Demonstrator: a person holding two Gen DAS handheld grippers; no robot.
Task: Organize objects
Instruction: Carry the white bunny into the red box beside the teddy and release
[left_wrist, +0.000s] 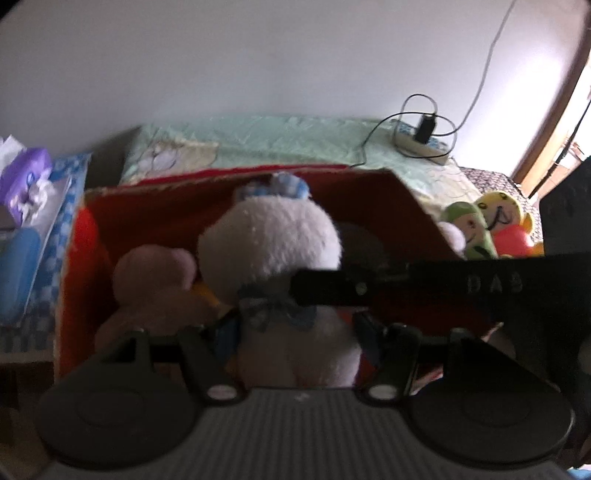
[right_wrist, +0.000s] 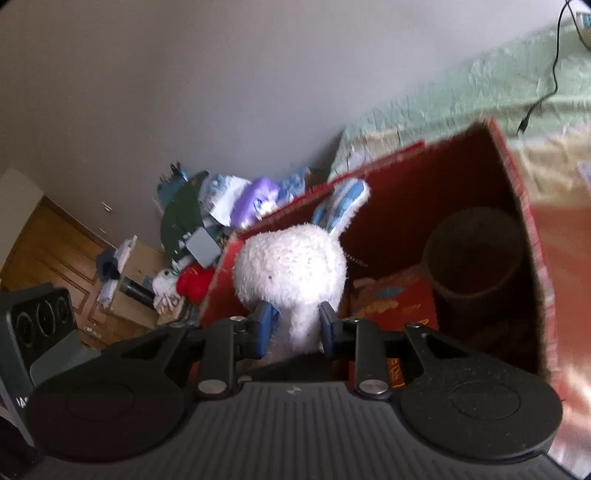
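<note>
While both views are soft with blur, the layout reads clearly enough. Far left in the left wrist view sits a blue checked tissue box (left_wrist: 55, 236) with purple packaging on top, well outside the red box (left_wrist: 406, 206). Inside the red box, at its left, a pink stuffed toy (left_wrist: 155, 284) leans against the white stuffed rabbit (left_wrist: 269, 243), which is upright in the middle with its blue-lined ears up.

The left gripper (left_wrist: 291, 332) straddles the rabbit's body, fingers on either side; whether they actually press in I cannot tell. The right gripper (right_wrist: 293, 321) crosses in front as a dark bar in the left view, and its own camera shows blue pads (right_wrist: 266, 320) squeezed into the rabbit's (right_wrist: 291, 269) narrow neck, so it is clamped on the toy.

I judge the rabbit light, soft and compressible (no risk of breakage), not slippery thanks to the fuzzy pile. The neck seems the best hold, since the round head above stops it sliding out.

Right of the rabbit, a dark round pot (right_wrist: 476, 254) stands in the box's corner. Further right, outside, two cartoon dolls (left_wrist: 487, 229) lie on the bed.
</note>
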